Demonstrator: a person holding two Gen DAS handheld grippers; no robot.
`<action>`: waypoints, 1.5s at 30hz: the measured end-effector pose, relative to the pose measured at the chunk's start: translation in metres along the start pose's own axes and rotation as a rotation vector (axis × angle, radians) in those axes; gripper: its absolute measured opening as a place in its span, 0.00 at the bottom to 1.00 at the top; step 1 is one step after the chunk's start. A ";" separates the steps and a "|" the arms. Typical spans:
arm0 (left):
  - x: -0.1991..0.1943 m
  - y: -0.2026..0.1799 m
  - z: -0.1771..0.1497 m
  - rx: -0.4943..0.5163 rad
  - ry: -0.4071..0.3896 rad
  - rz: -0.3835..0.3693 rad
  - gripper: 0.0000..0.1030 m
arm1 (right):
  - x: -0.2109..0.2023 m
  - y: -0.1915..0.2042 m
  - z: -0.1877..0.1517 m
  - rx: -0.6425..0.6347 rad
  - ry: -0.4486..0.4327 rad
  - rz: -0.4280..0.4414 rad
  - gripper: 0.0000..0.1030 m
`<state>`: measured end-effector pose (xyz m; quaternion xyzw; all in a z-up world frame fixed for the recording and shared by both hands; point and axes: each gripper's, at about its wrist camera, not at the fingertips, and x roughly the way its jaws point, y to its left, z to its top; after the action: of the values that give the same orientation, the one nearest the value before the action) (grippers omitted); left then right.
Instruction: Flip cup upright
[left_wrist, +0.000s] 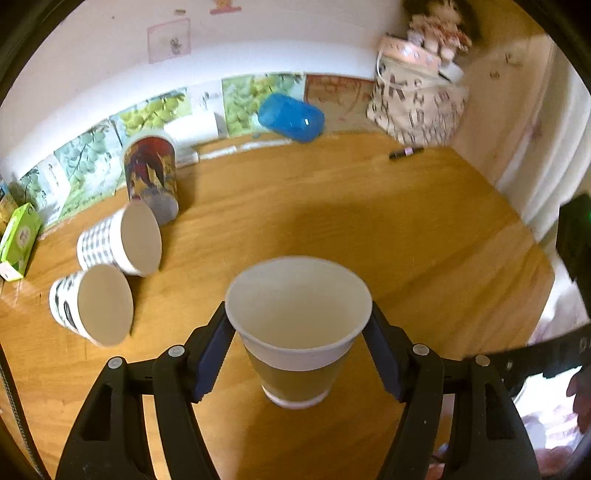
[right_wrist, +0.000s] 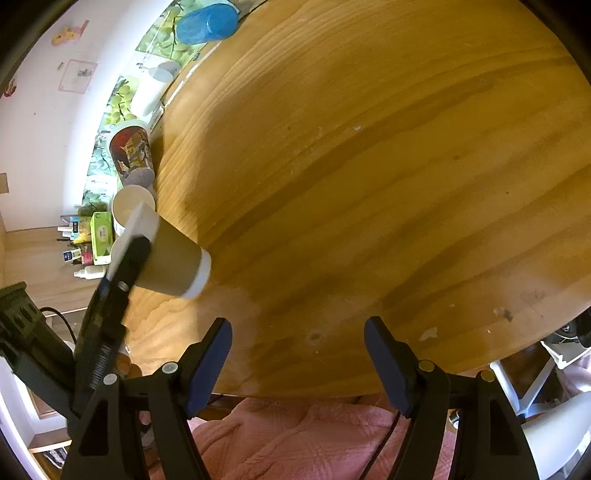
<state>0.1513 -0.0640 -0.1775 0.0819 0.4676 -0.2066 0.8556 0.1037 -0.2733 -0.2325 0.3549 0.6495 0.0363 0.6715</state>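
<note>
A paper cup with a brown sleeve (left_wrist: 297, 332) stands upright on the wooden table (left_wrist: 332, 206), mouth up. My left gripper (left_wrist: 298, 325) is around its upper part, both pads against the rim area. In the right wrist view the same cup (right_wrist: 173, 258) stands on the table with the left gripper's finger (right_wrist: 127, 266) on it. My right gripper (right_wrist: 298, 345) is open and empty over the table's near edge, to the right of the cup.
Two patterned paper cups (left_wrist: 122, 240) (left_wrist: 92, 304) lie on their sides at the left. A tall printed cup (left_wrist: 151, 177) stands inverted behind them. A blue cup (left_wrist: 290, 116) lies at the back wall. A green box (left_wrist: 18, 240) and a patterned bag (left_wrist: 417, 99) are nearby.
</note>
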 end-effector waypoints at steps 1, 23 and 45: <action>0.000 -0.002 -0.003 0.004 0.011 0.004 0.74 | 0.000 -0.001 -0.002 -0.001 -0.001 -0.002 0.73; -0.076 0.014 -0.045 -0.187 0.041 0.115 0.82 | -0.021 0.025 -0.069 -0.219 -0.157 -0.071 0.81; -0.186 0.015 -0.019 -0.386 -0.111 0.233 0.82 | -0.128 0.104 -0.111 -0.493 -0.607 -0.045 0.98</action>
<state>0.0543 0.0075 -0.0337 -0.0411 0.4382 -0.0174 0.8978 0.0269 -0.2133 -0.0596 0.1632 0.4005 0.0699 0.8989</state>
